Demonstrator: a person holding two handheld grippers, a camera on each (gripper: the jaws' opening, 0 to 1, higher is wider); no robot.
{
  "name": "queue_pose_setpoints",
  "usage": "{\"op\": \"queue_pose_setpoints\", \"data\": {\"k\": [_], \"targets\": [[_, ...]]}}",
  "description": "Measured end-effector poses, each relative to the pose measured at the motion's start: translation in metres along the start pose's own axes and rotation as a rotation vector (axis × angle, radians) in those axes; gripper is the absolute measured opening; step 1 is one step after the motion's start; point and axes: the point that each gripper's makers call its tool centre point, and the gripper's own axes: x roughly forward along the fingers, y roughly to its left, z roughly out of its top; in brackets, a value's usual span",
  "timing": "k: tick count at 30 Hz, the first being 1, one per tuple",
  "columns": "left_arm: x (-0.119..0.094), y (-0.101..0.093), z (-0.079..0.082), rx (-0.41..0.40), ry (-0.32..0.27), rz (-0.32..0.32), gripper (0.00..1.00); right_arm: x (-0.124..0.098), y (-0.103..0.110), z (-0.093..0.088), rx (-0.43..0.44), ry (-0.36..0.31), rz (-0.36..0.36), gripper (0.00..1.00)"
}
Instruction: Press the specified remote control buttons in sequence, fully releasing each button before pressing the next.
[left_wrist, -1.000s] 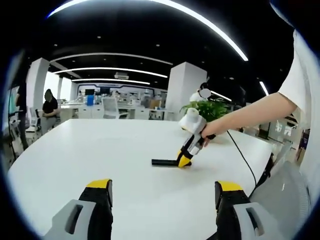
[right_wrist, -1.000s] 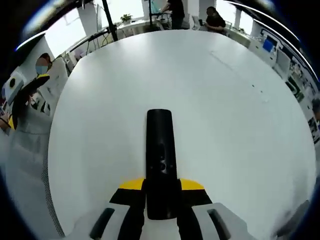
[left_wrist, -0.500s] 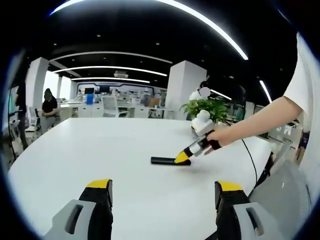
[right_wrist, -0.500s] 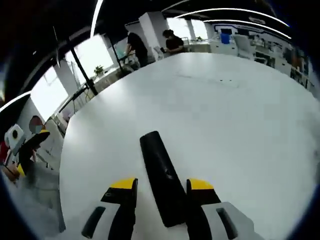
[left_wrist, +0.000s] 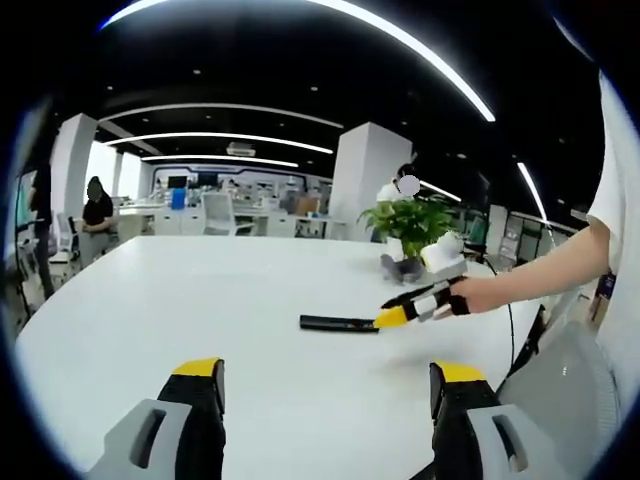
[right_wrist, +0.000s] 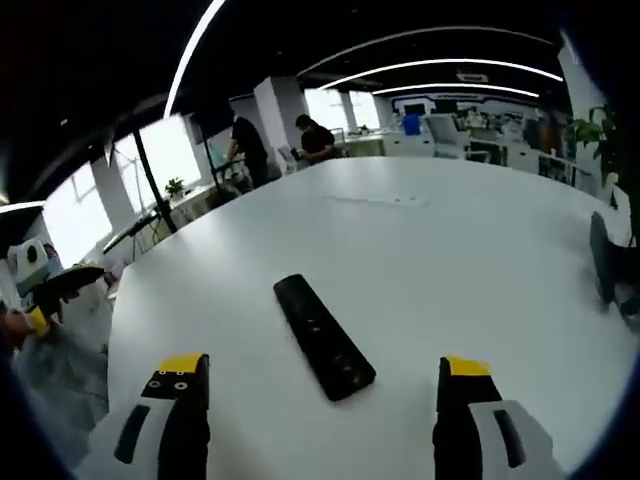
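Black remote on a wide white tabletop in an open-plan office

We see the remote lying flat and untouched, just ahead of our right gripper, whose fingers stand wide apart. Our left gripper hovers well back, fingers wide too. A potted plant stands beyond, near the far edge.

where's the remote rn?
The black remote lies flat on the white table, just ahead of the open right gripper; in the left gripper view it lies mid-table, beside that gripper's yellow tips.
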Motion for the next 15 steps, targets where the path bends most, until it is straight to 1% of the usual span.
{"op": "queue_pose_setpoints", "data": {"k": [2, 4, 5, 6, 8, 10, 15], "targets": [[0.0, -0.001, 0.0, -0.003, 0.002, -0.004, 0.88, -0.009, 0.006, -0.003, 0.001, -0.009, -0.005, 0.98], [0.001, -0.001, -0.001, -0.006, 0.006, -0.007, 0.88, -0.02, 0.012, -0.004, 0.004, -0.032, -0.016, 0.99], [0.001, -0.001, -0.001, -0.005, 0.008, -0.006, 0.88, -0.025, 0.019, -0.002, 0.006, -0.047, -0.022, 0.99], [0.001, -0.001, -0.001, -0.005, 0.008, -0.005, 0.88, -0.032, 0.03, -0.001, 0.012, -0.057, -0.023, 0.99], [0.001, -0.001, -0.002, -0.008, 0.007, -0.007, 0.88, -0.04, 0.036, -0.002, 0.026, -0.069, -0.03, 0.99], [0.001, -0.001, -0.002, -0.005, 0.01, -0.01, 0.88, -0.053, 0.045, 0.002, 0.045, -0.105, -0.034, 0.99], [0.0, -0.001, -0.001, 0.0, 0.006, -0.006, 0.89, -0.077, 0.051, 0.002, 0.055, -0.141, -0.072, 0.99]]}}
